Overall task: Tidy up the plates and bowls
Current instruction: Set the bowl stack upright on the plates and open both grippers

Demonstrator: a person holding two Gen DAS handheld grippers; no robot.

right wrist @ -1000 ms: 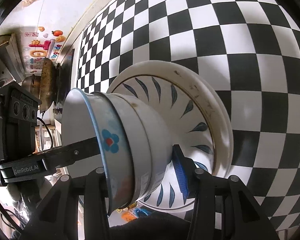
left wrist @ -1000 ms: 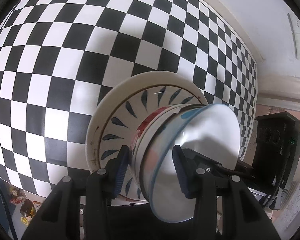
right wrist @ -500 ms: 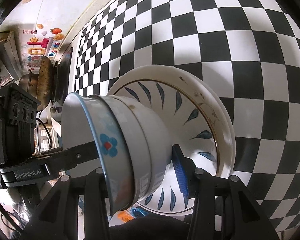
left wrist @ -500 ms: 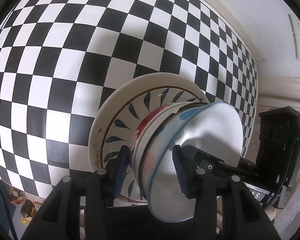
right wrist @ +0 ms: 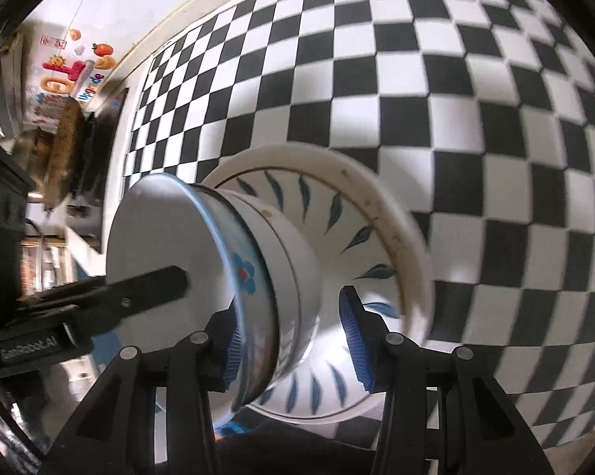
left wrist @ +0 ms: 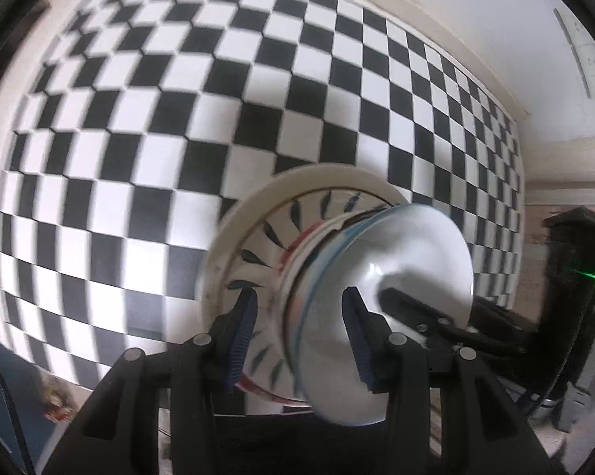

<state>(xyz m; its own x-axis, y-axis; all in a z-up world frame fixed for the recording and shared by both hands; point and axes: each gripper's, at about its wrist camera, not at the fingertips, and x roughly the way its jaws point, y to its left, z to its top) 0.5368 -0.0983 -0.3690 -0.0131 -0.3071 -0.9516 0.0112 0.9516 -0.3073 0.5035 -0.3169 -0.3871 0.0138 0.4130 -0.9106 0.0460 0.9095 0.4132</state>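
A cream plate with blue leaf marks (left wrist: pixel 234 237) (right wrist: pixel 380 213) lies on the checkered tablecloth (left wrist: pixel 139 138) (right wrist: pixel 455 79). Two nested bowls stand on it: a white one (right wrist: pixel 293 269) below and a blue-rimmed one with a blue flower (right wrist: pixel 246 273) (left wrist: pixel 408 261) inside it. My left gripper (left wrist: pixel 299 336) straddles the wall of the nested bowls, one finger outside, one inside. My right gripper (right wrist: pixel 291 340) does the same from the opposite side. My right gripper's finger (left wrist: pixel 412 304) shows inside the bowl in the left wrist view, and the left one's finger (right wrist: pixel 147 289) in the right wrist view.
The cloth-covered table ends at a white wall (left wrist: pixel 475 12). Wall stickers (right wrist: pixel 71 75) and dark clutter (right wrist: pixel 71 150) sit at the far left of the right wrist view. A dark box (left wrist: pixel 574 277) stands at the right of the left wrist view.
Both views have shifted and blurred; the plate and bowls sit lower and further right in the left wrist view. Both grippers keep their place astride the bowl walls.
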